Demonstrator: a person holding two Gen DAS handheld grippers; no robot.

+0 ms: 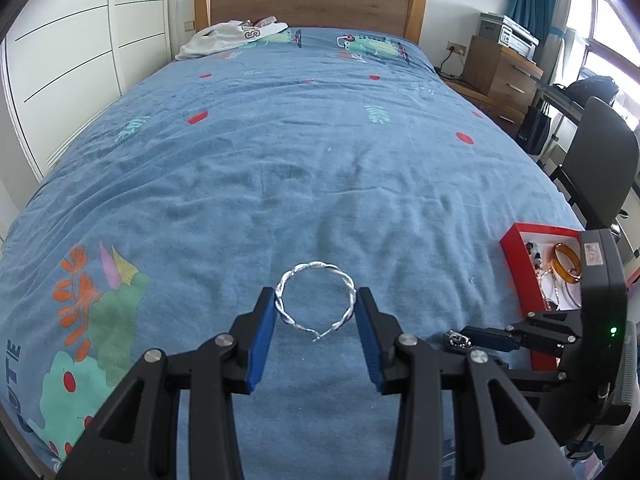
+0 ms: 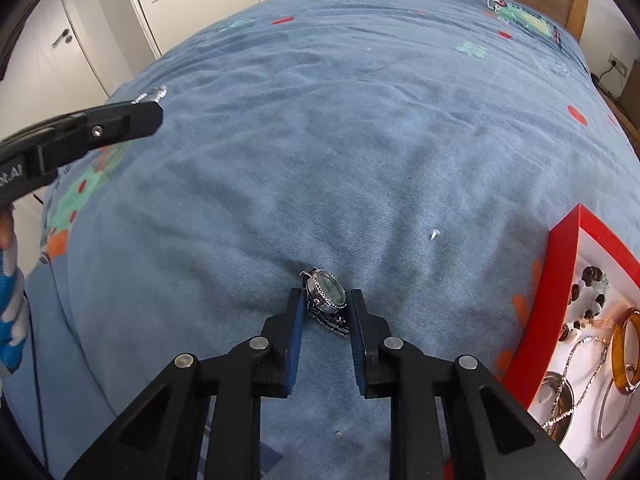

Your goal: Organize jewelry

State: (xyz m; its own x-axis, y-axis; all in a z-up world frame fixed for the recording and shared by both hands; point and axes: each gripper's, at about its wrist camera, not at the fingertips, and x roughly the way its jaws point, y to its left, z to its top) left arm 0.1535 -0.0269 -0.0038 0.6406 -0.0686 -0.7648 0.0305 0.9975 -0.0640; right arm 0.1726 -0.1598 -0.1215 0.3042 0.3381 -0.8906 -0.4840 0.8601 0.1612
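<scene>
Bedspread (image 2: 360,140) bears watch (image 2: 327,294), strap trailing back between fingers (image 2: 295,332).

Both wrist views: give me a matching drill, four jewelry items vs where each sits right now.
Items:
1. twisted silver bangle
2. watch
3. amber bangle
4. bead bracelet

Places:
A. in the red box, far end
B. between the left tool pads
C. between the right tool pads, on the blue bedspread
D. in the red box, beside the thin silver hoops

Pairs: 1-B, 2-C, 3-D, 4-A
</scene>
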